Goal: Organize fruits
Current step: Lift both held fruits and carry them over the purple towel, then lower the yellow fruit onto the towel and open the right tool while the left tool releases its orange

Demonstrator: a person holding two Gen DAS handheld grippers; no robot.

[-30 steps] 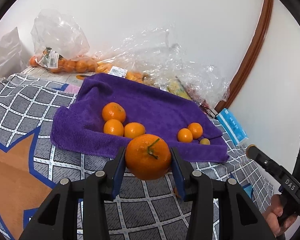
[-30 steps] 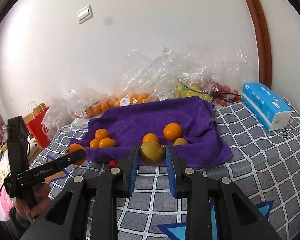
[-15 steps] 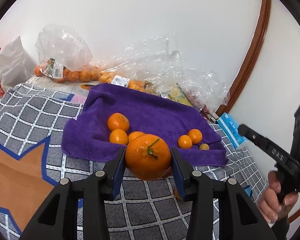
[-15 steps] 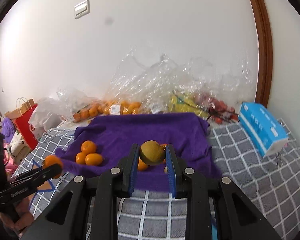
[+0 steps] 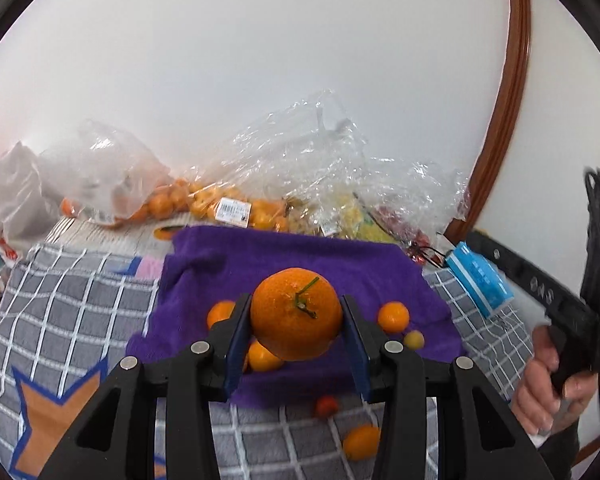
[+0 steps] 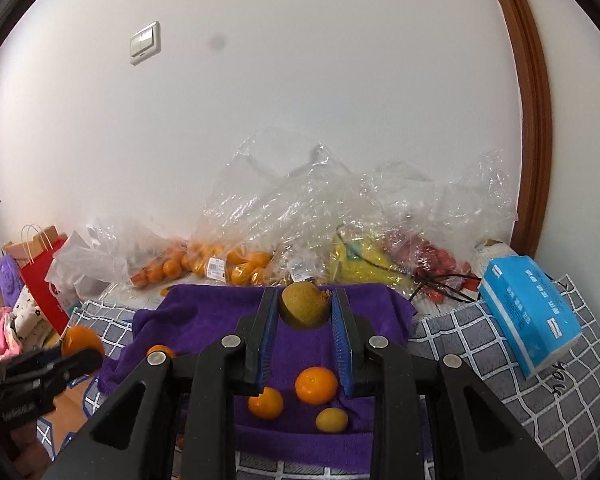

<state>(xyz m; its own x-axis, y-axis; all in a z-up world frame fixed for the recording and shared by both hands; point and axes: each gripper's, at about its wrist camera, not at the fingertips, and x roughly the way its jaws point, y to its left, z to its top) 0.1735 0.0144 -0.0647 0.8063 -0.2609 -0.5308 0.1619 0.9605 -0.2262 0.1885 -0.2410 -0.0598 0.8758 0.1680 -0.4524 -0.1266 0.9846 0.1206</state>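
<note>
So: purple towel (image 6: 220, 312) lay on checked cover (image 6: 560, 412), loose oranges (image 6: 316, 385) on it. L gripper (image 5: 296, 316) pinched big orange (image 5: 296, 314) above towel. R gripper (image 6: 305, 312) pinched kiwi (image 6: 304, 306) over towel's far part.

We logged a large orange (image 5: 296, 314), stem uppermost, clamped above the purple towel (image 5: 360, 264). A brown kiwi (image 6: 305, 305) was pinched likewise over the towel's far edge. On the towel lay small mandarins (image 6: 316, 385) and a yellowish kumquat (image 6: 331, 420); off its near edge, a red fruit (image 5: 326, 406) and another kumquat (image 5: 361, 441).
</note>
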